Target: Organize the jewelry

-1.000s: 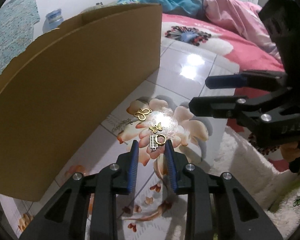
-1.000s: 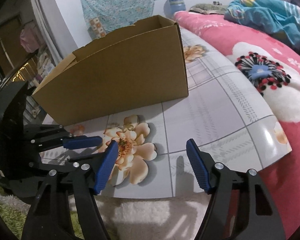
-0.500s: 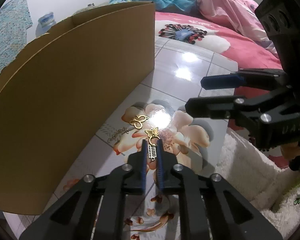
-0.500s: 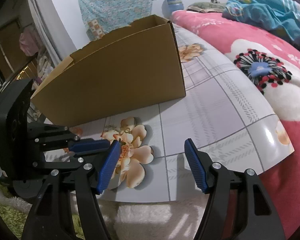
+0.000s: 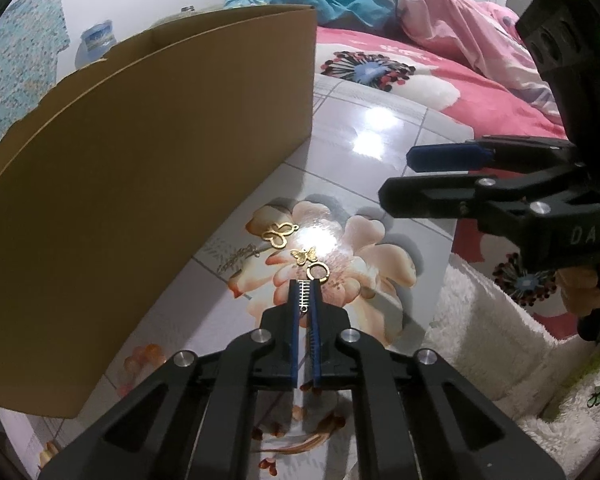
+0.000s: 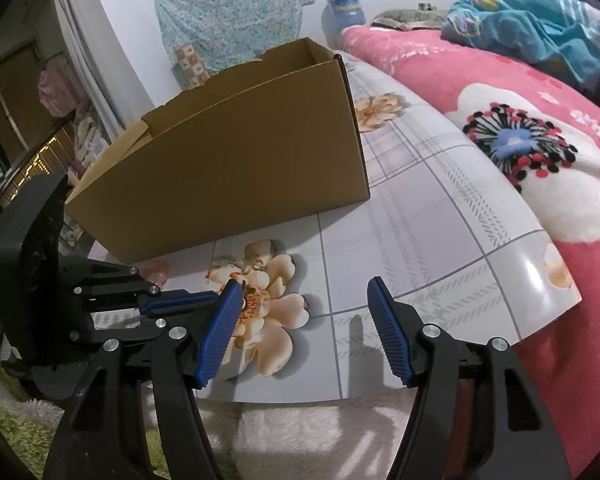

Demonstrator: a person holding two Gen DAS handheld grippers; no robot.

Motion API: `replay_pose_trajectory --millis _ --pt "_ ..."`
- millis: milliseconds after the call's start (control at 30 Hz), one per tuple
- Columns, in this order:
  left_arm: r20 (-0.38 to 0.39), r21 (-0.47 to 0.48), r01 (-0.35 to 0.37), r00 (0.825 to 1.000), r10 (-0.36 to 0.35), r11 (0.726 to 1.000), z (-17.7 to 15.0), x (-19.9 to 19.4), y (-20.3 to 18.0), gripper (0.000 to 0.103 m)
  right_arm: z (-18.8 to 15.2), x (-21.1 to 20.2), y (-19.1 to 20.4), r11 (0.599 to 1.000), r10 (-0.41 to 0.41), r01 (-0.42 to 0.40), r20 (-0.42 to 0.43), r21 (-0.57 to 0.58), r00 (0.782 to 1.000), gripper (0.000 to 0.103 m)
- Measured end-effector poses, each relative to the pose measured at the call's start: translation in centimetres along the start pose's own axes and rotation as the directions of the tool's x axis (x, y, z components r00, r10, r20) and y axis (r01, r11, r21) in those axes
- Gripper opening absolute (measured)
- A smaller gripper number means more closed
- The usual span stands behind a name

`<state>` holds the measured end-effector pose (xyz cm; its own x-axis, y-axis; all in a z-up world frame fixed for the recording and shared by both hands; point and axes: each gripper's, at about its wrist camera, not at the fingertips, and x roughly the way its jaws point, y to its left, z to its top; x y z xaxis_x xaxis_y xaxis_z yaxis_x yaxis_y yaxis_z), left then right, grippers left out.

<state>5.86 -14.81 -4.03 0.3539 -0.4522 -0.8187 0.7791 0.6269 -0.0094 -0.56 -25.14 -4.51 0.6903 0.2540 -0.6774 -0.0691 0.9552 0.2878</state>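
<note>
Several gold charms lie on the flower print of the glossy tabletop. My left gripper is shut on a charm made of a ring and a small ladder-shaped bar; the bar sits between the blue pads and the ring pokes out past the tips. Just beyond lie a small butterfly charm, an open butterfly charm and a thin script-like piece. My right gripper is open and holds nothing, hovering over the table's near edge right of the left gripper. In the left wrist view the right gripper enters from the right.
A tall open cardboard box stands on the table just behind the charms, close on their left in the left wrist view. A bed with a pink floral blanket lies beyond the table. A white fluffy rug lies below the table's edge.
The left gripper's jaws came together around the ring-and-ladder charm, which now sits pinched between the pads. The right gripper stayed where it was, still open.
</note>
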Motion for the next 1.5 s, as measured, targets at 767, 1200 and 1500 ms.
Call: replay_pose_trajectory --millis 767,1200,1500 --pt "0.048 -0.129 -0.042 0.998 0.048 0.991 -1.3 -2.7 3.8 0.004 -0.4 5.0 7.0 0.945 -0.060 0.027 -0.093 -0.327 0.994 0.021" --pt "0.056 -0.131 -0.031 0.998 0.039 0.991 -1.5 -2.7 4.1 0.004 0.4 5.4 6.7 0.946 -0.092 0.059 -0.088 -0.320 0.992 0.008" --pt "0.058 -0.128 -0.034 0.997 0.042 0.991 -1.5 -2.8 4.0 0.004 0.5 4.9 6.2 0.949 -0.086 0.053 -0.095 -0.310 0.992 0.001"
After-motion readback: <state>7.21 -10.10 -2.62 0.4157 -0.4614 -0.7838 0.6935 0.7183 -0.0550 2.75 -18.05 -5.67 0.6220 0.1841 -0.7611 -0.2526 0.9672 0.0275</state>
